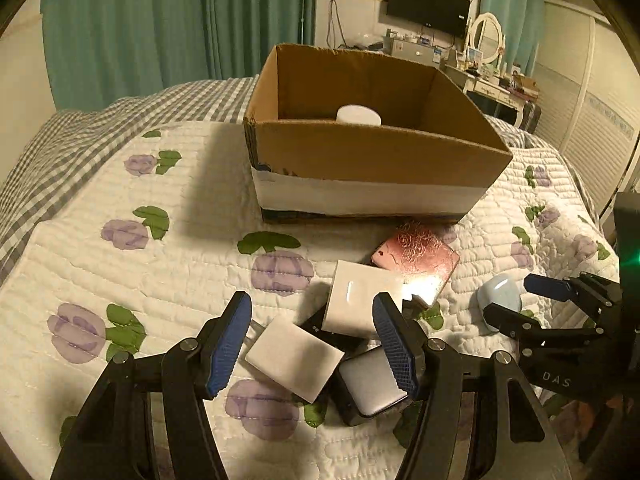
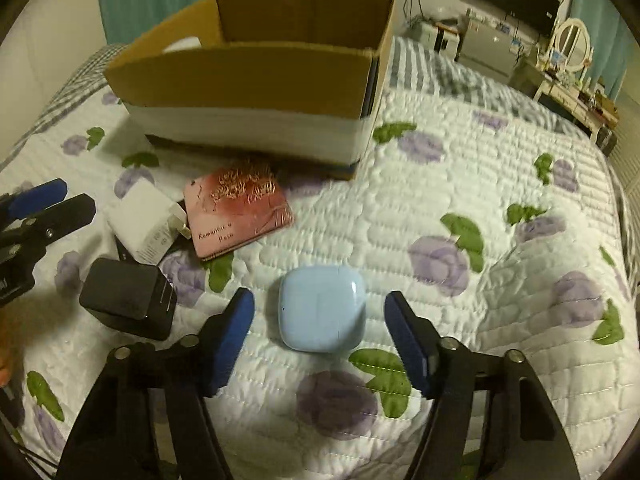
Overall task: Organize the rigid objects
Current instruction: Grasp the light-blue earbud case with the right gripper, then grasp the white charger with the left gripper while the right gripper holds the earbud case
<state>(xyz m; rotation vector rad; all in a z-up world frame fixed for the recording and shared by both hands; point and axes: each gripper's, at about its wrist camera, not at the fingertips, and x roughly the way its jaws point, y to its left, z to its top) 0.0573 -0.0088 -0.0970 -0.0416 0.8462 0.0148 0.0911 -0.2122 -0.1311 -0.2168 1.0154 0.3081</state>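
Note:
A light blue earbud case (image 2: 322,312) lies on the quilt between the fingers of my right gripper (image 2: 320,340), which stands open with a gap on each side. My left gripper (image 1: 312,340) is open above a small pile: a white charger block (image 1: 294,356), a white box (image 1: 356,300) and a dark charger with a grey face (image 1: 372,384). A pink embossed case (image 1: 416,258) lies just beyond the pile. Behind it stands an open cardboard box (image 1: 360,152) with a white round thing (image 1: 358,114) inside. The right gripper (image 1: 524,304) shows at the right of the left wrist view, around the blue case (image 1: 500,296).
Everything rests on a bed with a white floral quilt (image 1: 180,272) over a grey checked sheet (image 1: 60,140). Teal curtains (image 1: 160,20) hang behind. A dresser with an oval mirror (image 1: 486,36) and a wall screen (image 1: 428,4) stand far off to the right.

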